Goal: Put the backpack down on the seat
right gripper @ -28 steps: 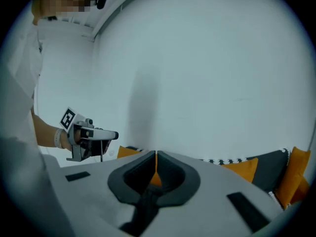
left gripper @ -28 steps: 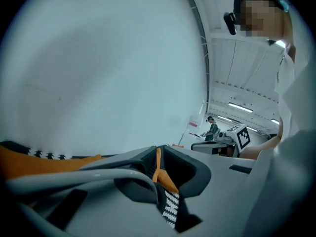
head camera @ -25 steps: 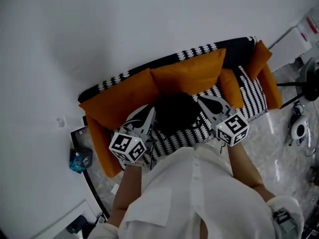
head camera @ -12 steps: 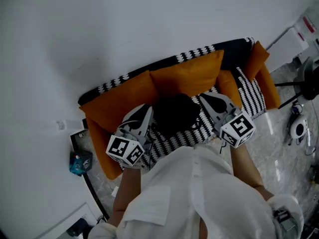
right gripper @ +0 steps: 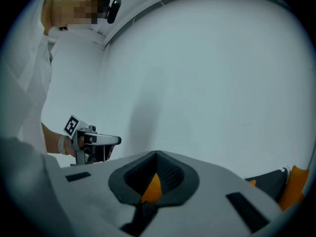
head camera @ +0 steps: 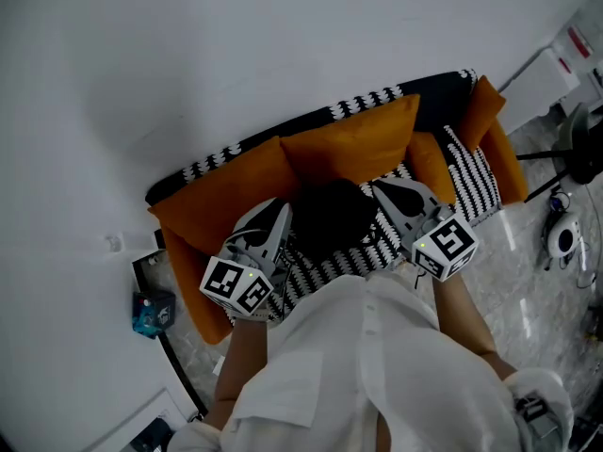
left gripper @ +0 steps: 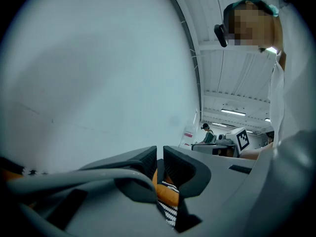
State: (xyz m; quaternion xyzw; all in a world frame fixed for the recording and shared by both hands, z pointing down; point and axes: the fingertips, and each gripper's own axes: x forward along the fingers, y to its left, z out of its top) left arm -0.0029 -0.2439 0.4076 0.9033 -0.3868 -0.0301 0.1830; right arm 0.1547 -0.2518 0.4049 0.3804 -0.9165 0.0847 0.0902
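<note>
White wall (head camera: 188, 64) on the far side, with a patterned sofa (head camera: 474, 183) against it and orange cushions along its back.

Backpack (head camera: 330, 215): dark, mid-sofa on the seat, just near of the middle cushion (head camera: 353, 144), between your two tools. From above you cannot tell whether its full weight is on the seat.

Left tool (head camera: 279, 213): jaws closed to a sliver. Its own view shows only cushion and seat fabric through the slit, nothing visibly clamped.

Right tool (head camera: 384, 191): jaws fully together, nothing seen between them either.

Both tools sit close at the backpack's flanks; contact cannot be resolved.

Judgement: the placing looks done or nearly so. To finish well:
- Check that the backpack sits flat, leaning back on the middle cushion and not toward the near edge of the seat.
- Draw both tools toward you evenly, so no strap catches on a jaw and drags the backpack along.

Risk: a soft bag may slump forward off the seat once support goes. Pause and watch it before moving clear.
</note>
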